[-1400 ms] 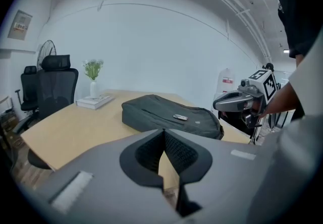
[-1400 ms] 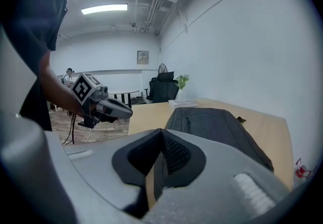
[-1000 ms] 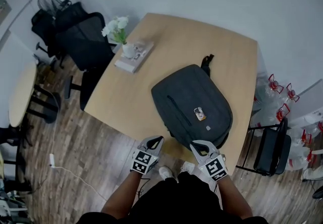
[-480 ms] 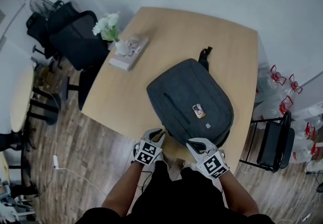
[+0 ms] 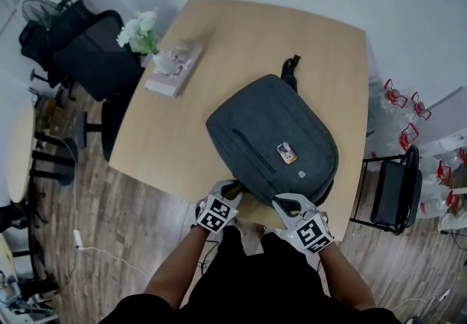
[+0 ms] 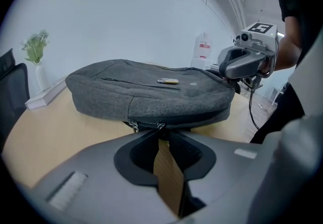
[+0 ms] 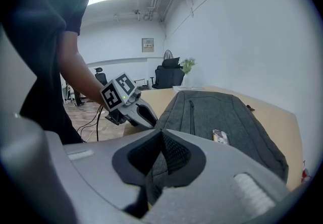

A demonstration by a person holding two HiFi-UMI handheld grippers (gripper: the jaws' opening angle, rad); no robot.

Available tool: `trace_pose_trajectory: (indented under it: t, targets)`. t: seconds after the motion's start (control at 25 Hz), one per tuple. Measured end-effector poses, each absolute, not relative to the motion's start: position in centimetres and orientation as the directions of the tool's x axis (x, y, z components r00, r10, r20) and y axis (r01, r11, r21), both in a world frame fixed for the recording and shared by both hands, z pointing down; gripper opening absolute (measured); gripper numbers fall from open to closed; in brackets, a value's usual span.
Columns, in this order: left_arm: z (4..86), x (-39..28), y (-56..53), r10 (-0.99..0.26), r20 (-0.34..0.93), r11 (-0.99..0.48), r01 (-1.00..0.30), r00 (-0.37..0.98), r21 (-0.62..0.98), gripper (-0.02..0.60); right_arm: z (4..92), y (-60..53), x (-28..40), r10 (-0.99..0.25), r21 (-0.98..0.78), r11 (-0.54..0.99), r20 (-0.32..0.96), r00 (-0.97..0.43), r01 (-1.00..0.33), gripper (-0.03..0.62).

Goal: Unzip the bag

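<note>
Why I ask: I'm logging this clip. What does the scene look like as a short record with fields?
Surface: wooden table
Bag: grey backpack, lying flat, front up
Zip: looks closed; zipper pulls sit on the near edge
Left gripper: jaws together, empty, tips just short of the pulls
Right gripper: jaws together, empty, at the bag's near edge
Also on table: white flowers near the far left corner
Task status: unzipping not yet begun
</note>
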State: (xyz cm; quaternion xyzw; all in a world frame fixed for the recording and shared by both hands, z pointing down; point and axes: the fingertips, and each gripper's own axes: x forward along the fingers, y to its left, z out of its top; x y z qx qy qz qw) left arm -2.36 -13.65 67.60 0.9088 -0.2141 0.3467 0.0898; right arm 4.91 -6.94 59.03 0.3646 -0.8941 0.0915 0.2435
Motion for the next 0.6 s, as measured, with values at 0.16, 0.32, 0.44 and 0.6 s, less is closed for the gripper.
trace_pose_trajectory:
  t: [0.16,0.32,0.44,0.6]
  targets:
    - [67.2,-2.6,-13.5,-0.292,0.649,-0.900,-0.431,0.702,0.061,0.028,59.4,-6.9,5.1,-0.610,0.019,0.706,0.524,-0.594,-0.708,0.005]
    - [67.0,-2.6,-13.4,-0.251,0.648,-0.911,-0.401,0.720,0.093,0.026,59.5,-6.2,5.4,-0.602,0.038,0.714,0.544,-0.585,-0.699,0.005]
    - [66.9,-2.6,-13.3,-0.226,0.652,-0.914,-0.389,0.724,0.115,0.026,59.7,-5.5,5.7,-0.586,0.061,0.733,0.563,-0.583,-0.677,0.006]
    - [66.9,-2.5,-13.3,-0.213,0.657,-0.915,-0.383,0.723,0.124,0.026,60.5,-4.5,5.7,-0.523,0.069,0.783,0.610,-0.595,-0.618,0.086]
